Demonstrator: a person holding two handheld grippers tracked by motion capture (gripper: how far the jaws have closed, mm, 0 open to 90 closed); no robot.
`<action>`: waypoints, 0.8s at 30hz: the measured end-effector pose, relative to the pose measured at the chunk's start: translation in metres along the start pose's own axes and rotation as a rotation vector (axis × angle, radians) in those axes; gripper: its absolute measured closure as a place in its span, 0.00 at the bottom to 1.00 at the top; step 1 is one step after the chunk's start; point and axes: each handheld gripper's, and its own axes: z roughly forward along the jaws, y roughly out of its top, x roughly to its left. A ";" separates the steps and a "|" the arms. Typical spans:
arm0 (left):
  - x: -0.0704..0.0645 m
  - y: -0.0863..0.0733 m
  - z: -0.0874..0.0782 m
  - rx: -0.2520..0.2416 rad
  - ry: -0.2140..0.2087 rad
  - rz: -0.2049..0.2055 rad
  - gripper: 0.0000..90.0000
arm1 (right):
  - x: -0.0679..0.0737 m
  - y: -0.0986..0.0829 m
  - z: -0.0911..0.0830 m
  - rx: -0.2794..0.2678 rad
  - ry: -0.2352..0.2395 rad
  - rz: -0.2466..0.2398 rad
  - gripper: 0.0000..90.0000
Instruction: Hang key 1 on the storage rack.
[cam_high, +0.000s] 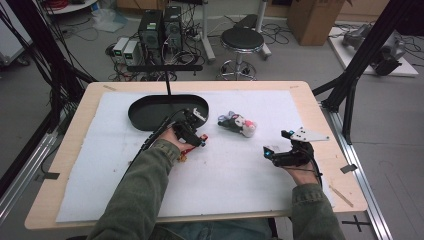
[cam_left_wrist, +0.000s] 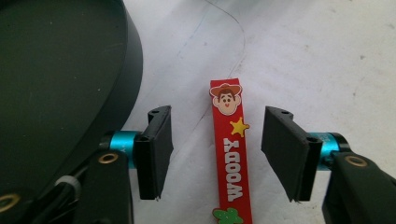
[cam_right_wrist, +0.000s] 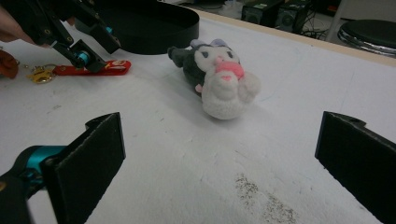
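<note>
A red rubber key strap (cam_left_wrist: 231, 154) printed "WOODY" lies flat on the white mat, and its red end (cam_high: 202, 138) pokes out by my left hand. My left gripper (cam_left_wrist: 218, 113) is open and straddles the strap, one jaw on each side, neither touching it. In the high view that left gripper (cam_high: 196, 133) sits just in front of the black oval tray (cam_high: 150, 112). A small grey, white and pink plush toy (cam_right_wrist: 217, 77) lies on its side on the mat (cam_high: 237, 123). My right gripper (cam_right_wrist: 224, 135) is open, well short of the plush, with nothing between its jaws.
The tray's dark wall (cam_left_wrist: 70, 70) stands close on the left of the left gripper. A gold keyring (cam_right_wrist: 42, 74) hangs from the strap's (cam_right_wrist: 93, 69) near end. The white mat (cam_high: 215, 180) covers the wooden table (cam_high: 75, 130). A stool (cam_high: 242, 40) and computers stand beyond.
</note>
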 end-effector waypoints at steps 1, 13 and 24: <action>0.000 0.000 0.001 0.003 0.001 -0.001 0.50 | -0.001 0.000 0.000 -0.001 -0.001 -0.002 0.01; -0.002 -0.001 0.006 0.021 -0.019 0.024 0.79 | 0.000 -0.001 0.001 0.004 0.003 -0.002 0.01; 0.002 -0.001 -0.012 -0.007 -0.013 0.021 0.83 | -0.002 -0.001 0.002 -0.008 0.021 0.031 0.01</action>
